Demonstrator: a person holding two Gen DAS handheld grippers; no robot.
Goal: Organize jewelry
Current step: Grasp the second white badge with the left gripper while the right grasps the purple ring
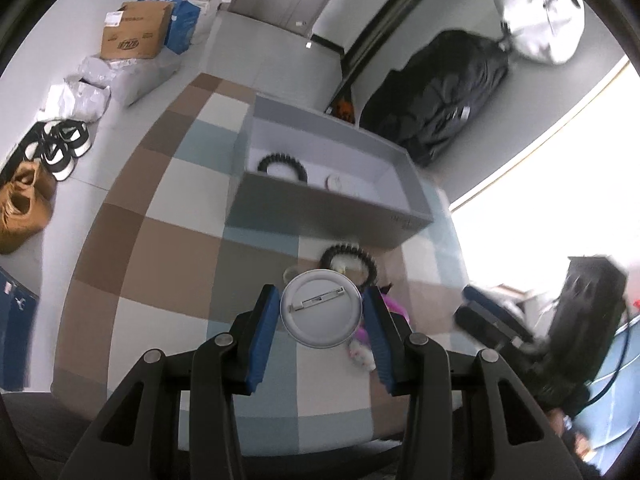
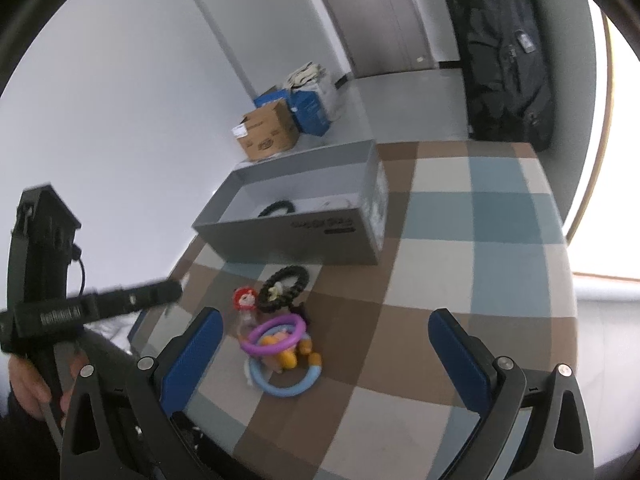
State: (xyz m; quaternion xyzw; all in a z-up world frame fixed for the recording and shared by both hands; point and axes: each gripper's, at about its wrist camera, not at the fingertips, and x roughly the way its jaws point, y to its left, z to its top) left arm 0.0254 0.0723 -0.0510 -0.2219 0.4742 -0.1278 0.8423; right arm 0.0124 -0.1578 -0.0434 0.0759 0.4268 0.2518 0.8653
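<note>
Round white metal pin badge [image 1: 321, 309], back up, is clamped betw. blue pads of left gripper [image 1: 321, 310] above checked table [image 1: 168, 240]. Right gripper [image 2: 325, 354] is held wide apart, w/ nothing gripped, over plastic rings [image 2: 276, 332].

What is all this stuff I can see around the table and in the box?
pin badge: one, white, back side showing, held between the left gripper's pads
grey box: one, open, on the checked tablecloth
black bead bracelets: two, one in the box, one on the cloth before it
rings: purple and blue, in the trinket pile
red-haired figure: one, beside the pile
cardboard box: one, brown, on the floor by the wall
shoes: black-and-white, on the floor
left gripper: closed on the badge
right gripper: open, empty, above the pile
</note>
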